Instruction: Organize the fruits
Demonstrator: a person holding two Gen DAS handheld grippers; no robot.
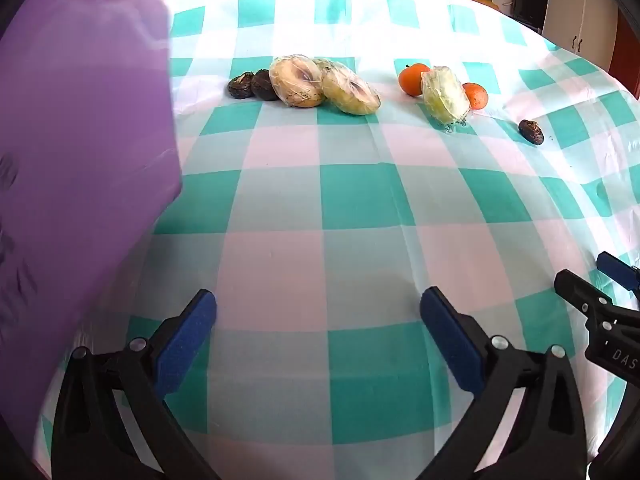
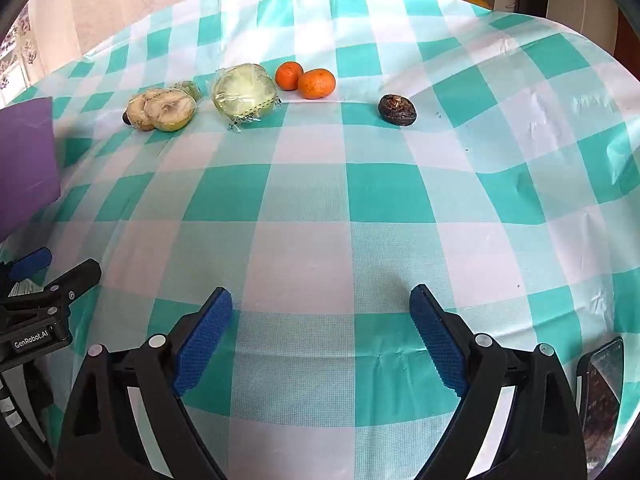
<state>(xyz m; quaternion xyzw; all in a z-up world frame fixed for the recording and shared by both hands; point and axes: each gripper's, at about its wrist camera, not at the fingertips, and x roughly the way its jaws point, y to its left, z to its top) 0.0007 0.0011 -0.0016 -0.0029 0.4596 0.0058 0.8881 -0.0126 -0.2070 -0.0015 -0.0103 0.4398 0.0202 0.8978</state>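
Checkered tablecloth (image 2: 304, 196) below both grippers, left (image 1: 318, 312) and right (image 2: 320, 308), fingers spread.

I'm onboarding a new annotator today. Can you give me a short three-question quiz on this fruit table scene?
1. True or false: the left gripper is shut on a tangerine.
2. How many tangerines lie on the checked tablecloth?
3. Multiple choice: the lone dark fruit at the right sits
A. touching the tangerines
B. apart from the other fruit
C. between the right gripper's fingers

Key: 1 false, both grippers are open and hold nothing; 2 two; 3 B.
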